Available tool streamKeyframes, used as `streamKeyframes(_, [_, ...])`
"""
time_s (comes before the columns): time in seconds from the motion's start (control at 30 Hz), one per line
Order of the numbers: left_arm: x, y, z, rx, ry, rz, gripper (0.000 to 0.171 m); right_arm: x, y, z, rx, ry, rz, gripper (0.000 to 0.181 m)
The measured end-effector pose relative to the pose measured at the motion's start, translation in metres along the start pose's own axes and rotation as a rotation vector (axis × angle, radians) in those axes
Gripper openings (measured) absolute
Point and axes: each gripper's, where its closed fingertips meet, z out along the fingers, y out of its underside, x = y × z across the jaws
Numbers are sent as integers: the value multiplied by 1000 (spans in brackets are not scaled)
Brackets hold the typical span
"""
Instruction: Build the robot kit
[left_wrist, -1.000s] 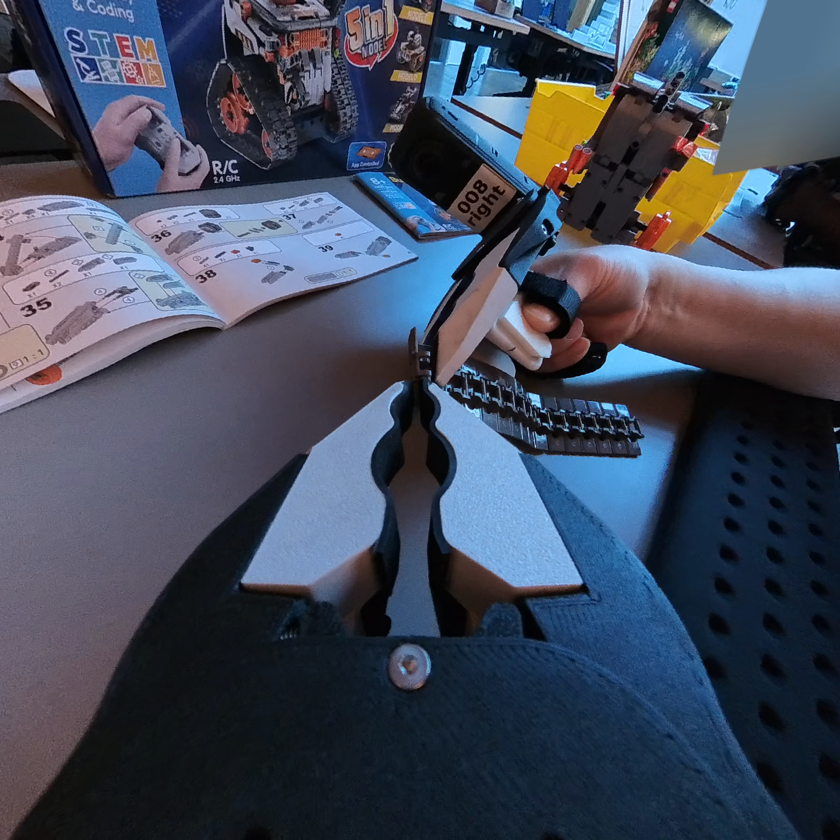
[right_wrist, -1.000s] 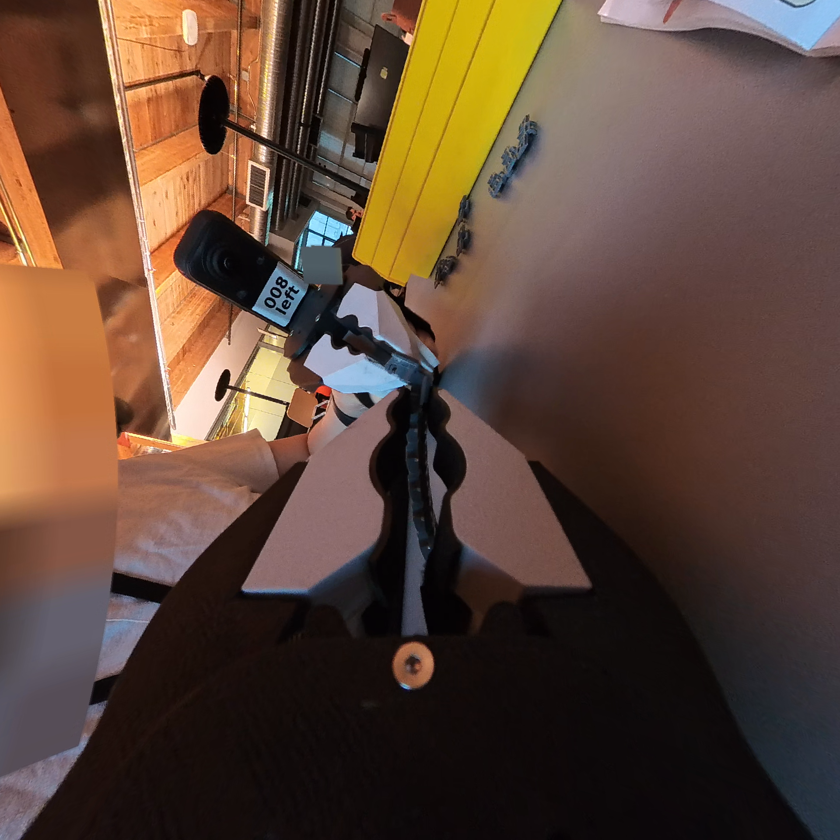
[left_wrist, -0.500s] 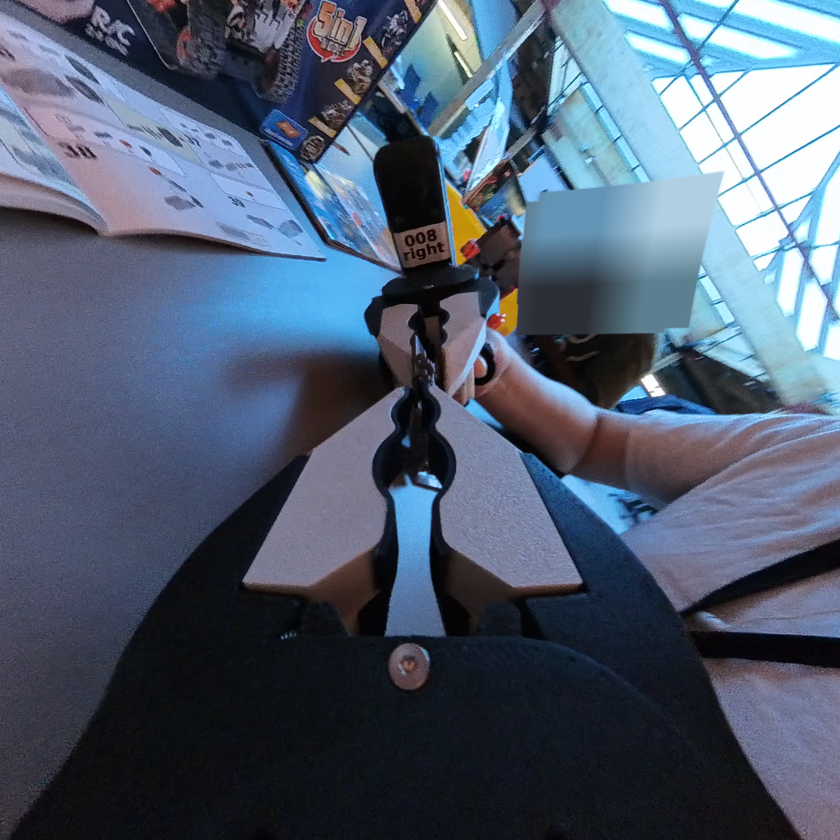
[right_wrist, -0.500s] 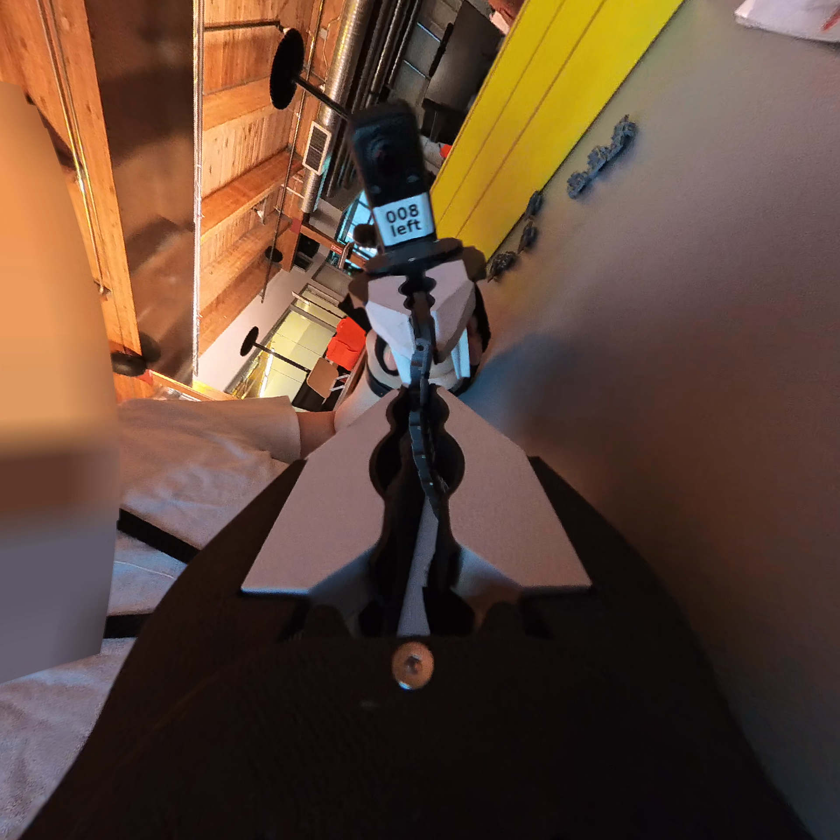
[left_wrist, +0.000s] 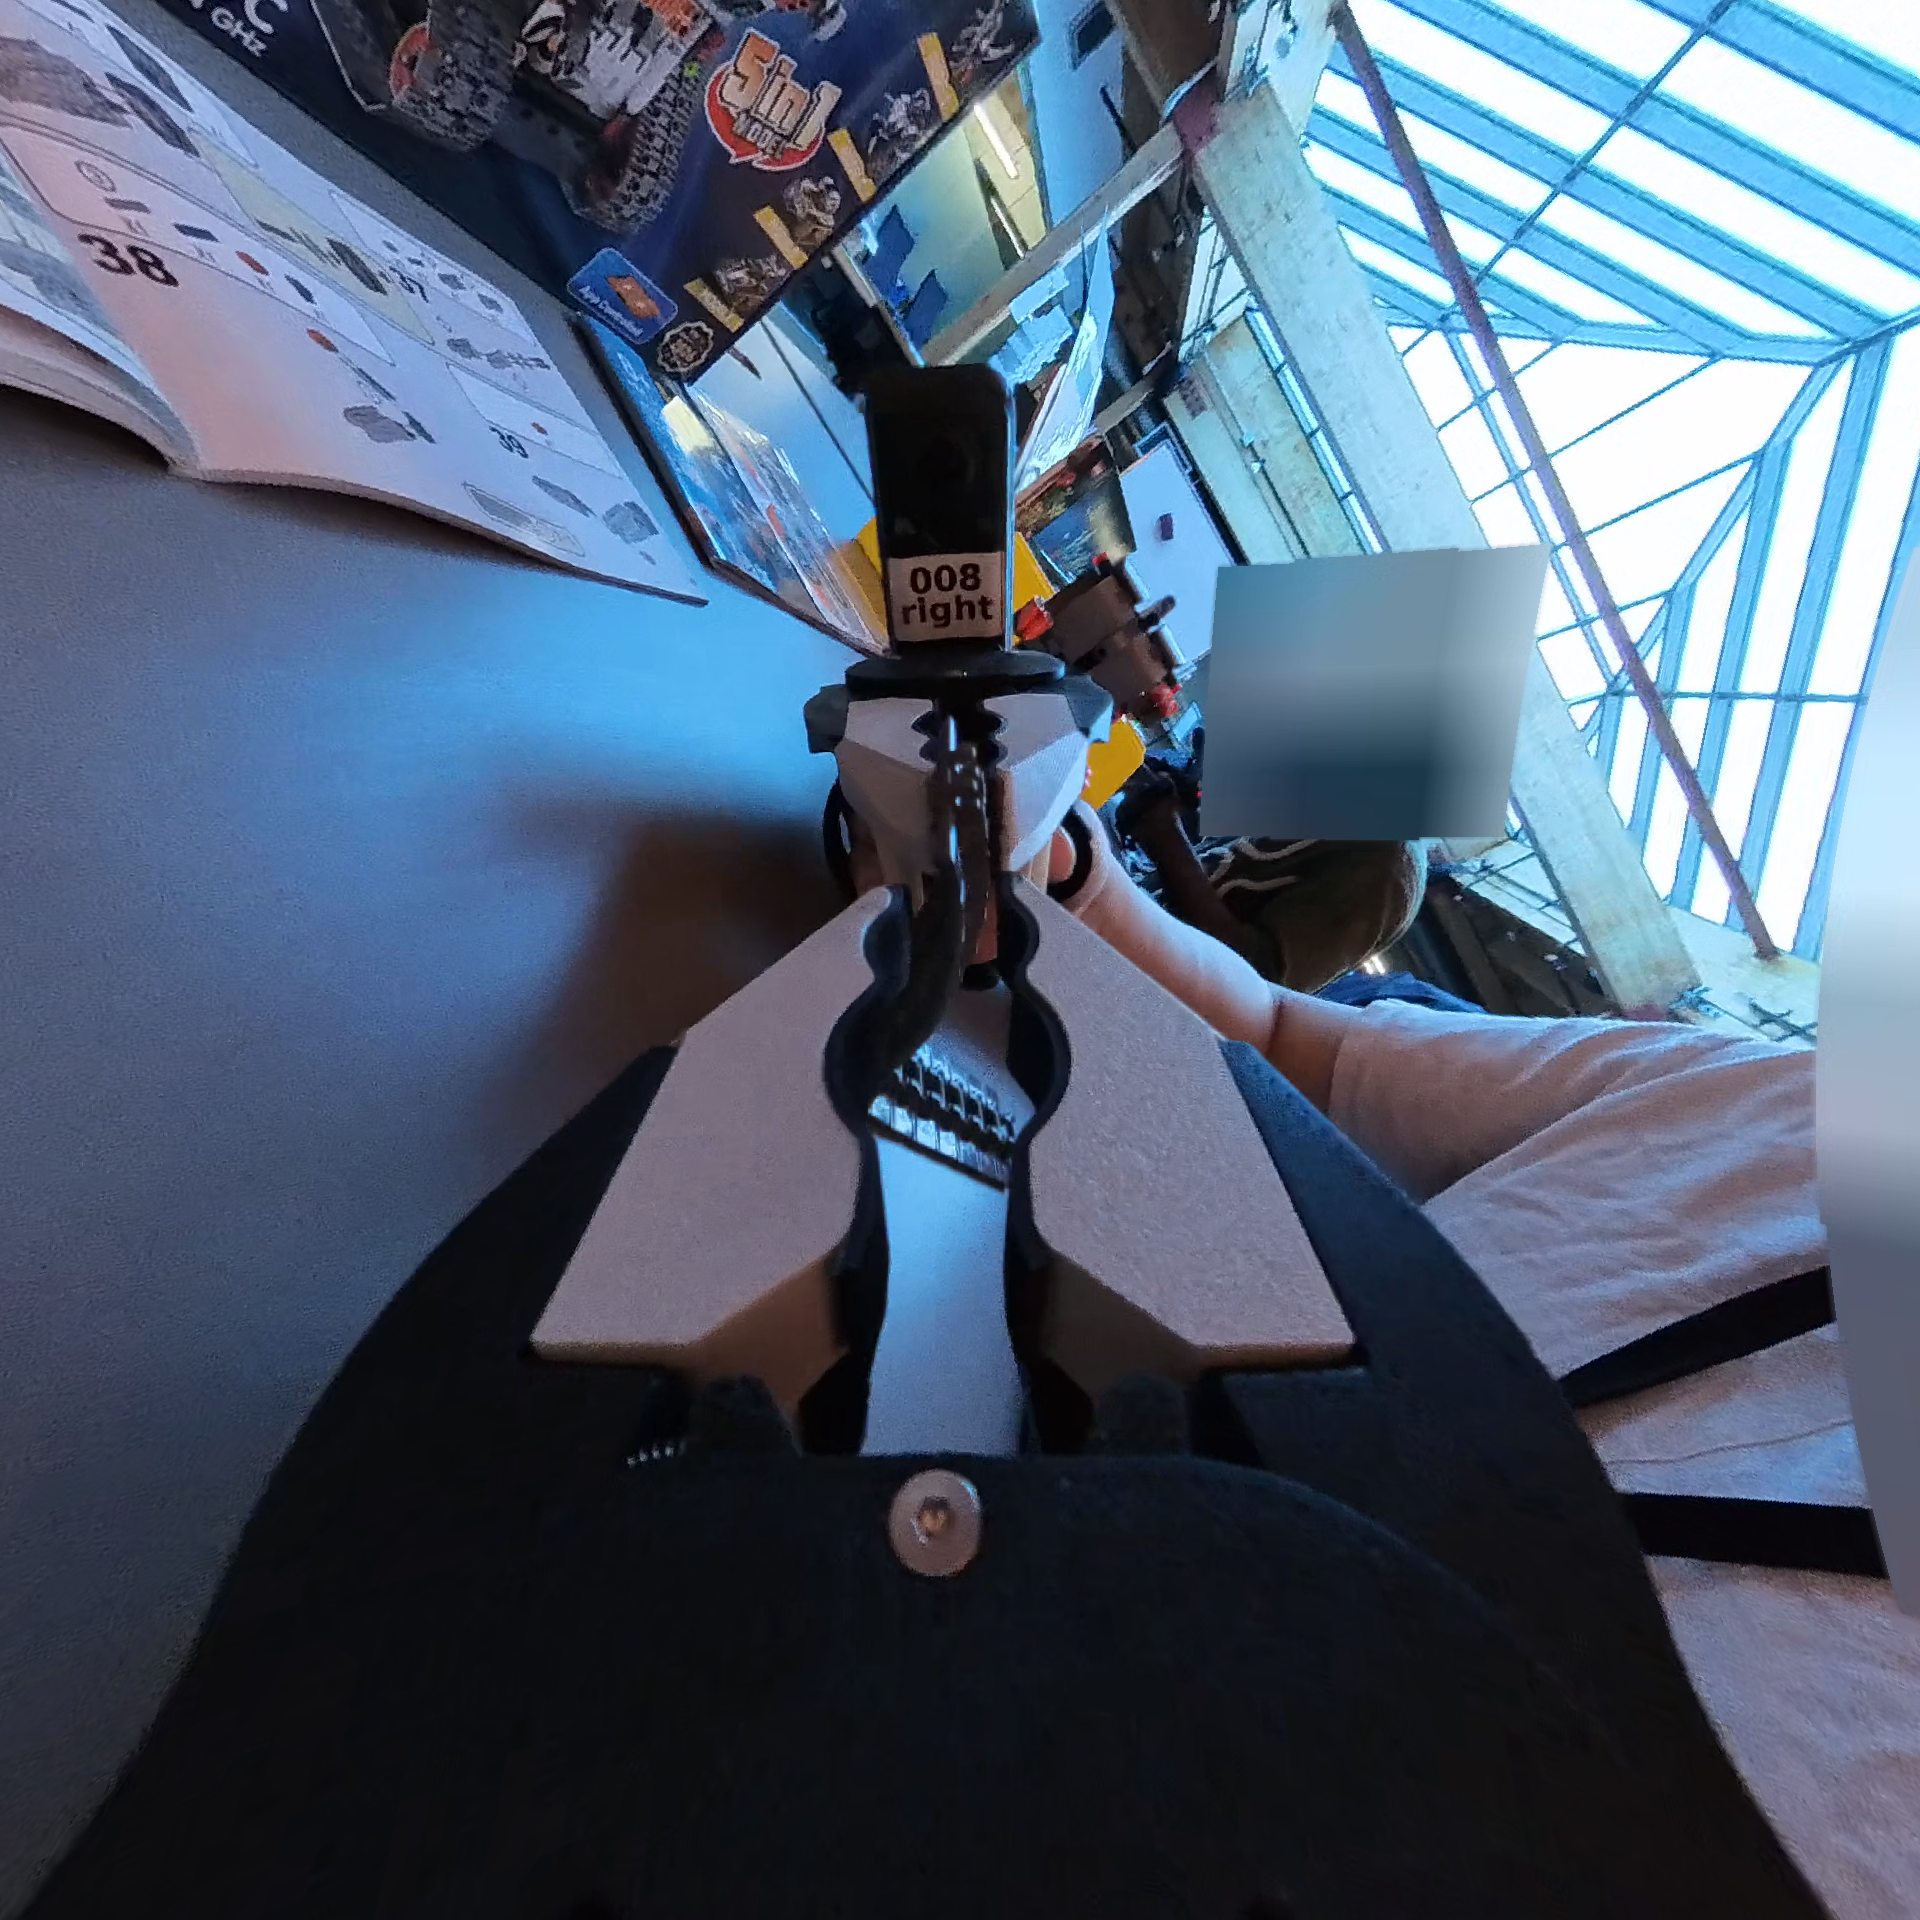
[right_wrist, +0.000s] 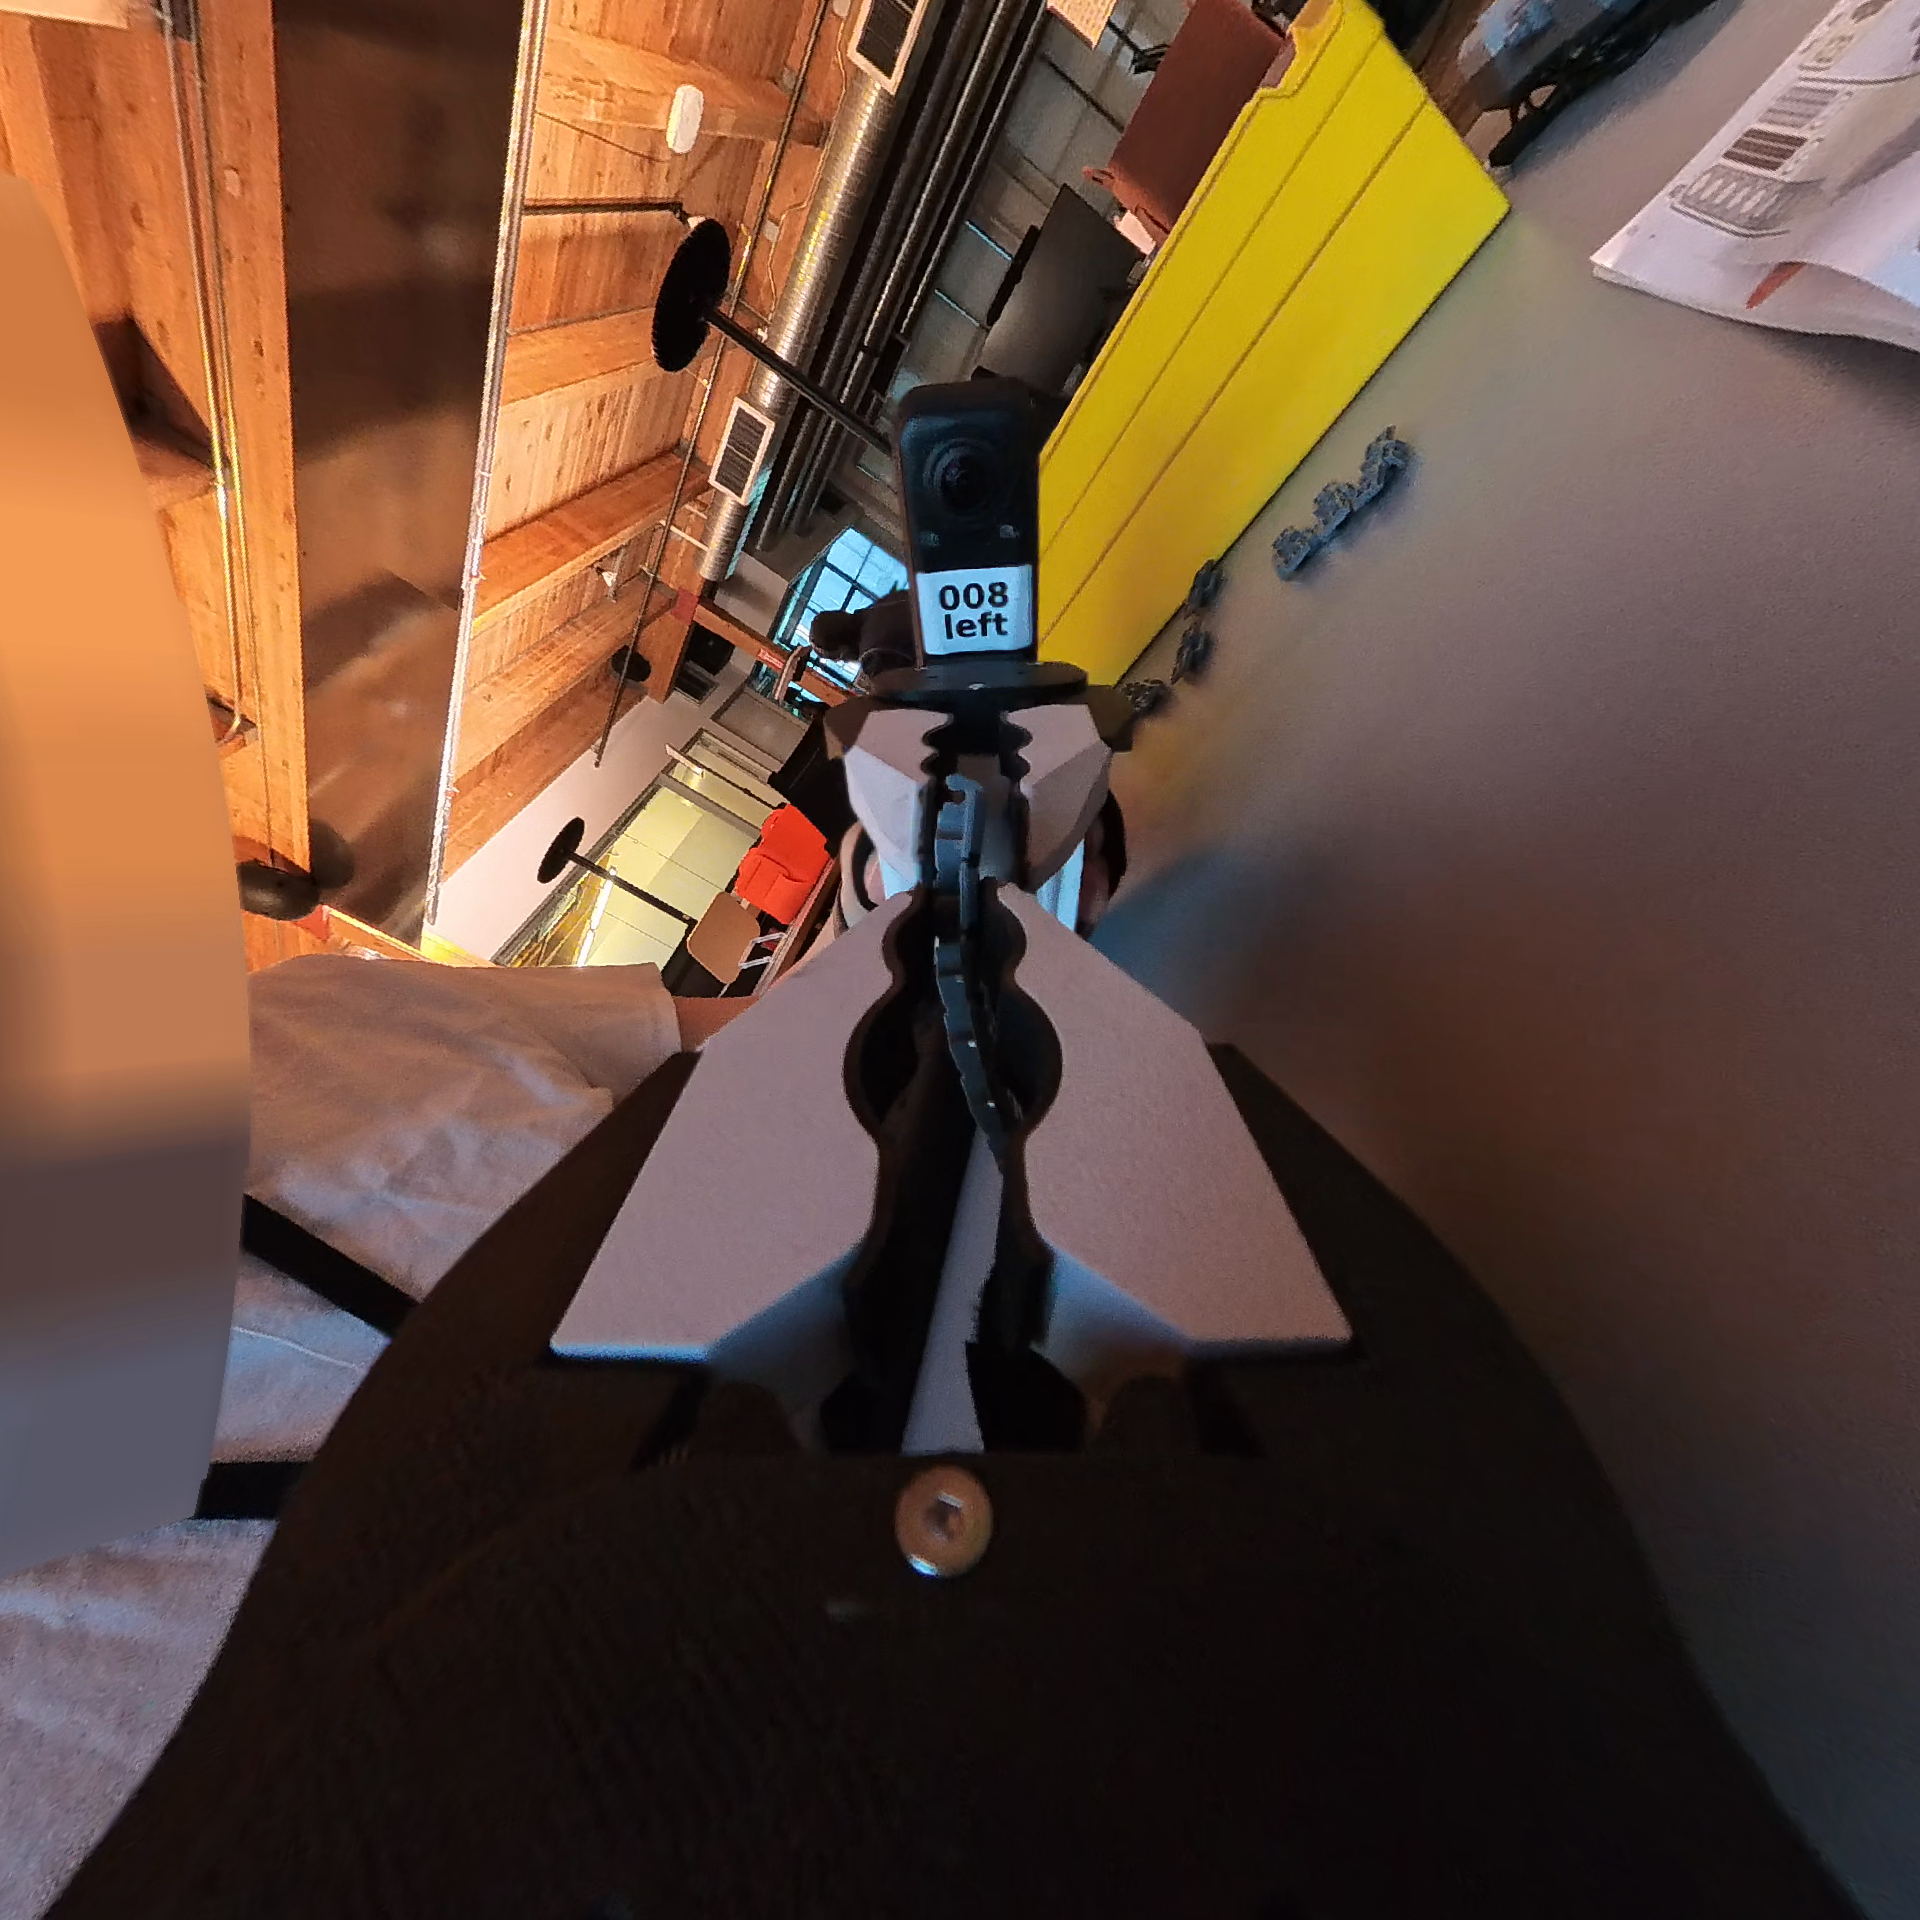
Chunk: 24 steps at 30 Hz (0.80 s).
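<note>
Left gripper (left_wrist: 948, 914) and right gripper (right_wrist: 961, 914) both clamped on black ridged link track (left_wrist: 961, 831)

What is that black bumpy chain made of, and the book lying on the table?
The black chain, gripped at both ends by the left gripper and the right gripper, looks like hard plastic: small moulded links with a slight sheen, bending where they join. The book looks like thin printed paper with a matte surface; its open pages curve and lie flat on the table.

Bright skylight glare, blue cast, warm dim interior, fisheye-warped edges
</note>
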Motion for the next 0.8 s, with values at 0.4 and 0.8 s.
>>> streamKeyframes(0.4, [6,-2,-3,-10,-12,91,0,1,-14,-3,48,-10,65,15])
streamKeyframes(0.8, [9,-1,3,-7,24,78,19,-7,-6,1,-43,3,54,5])
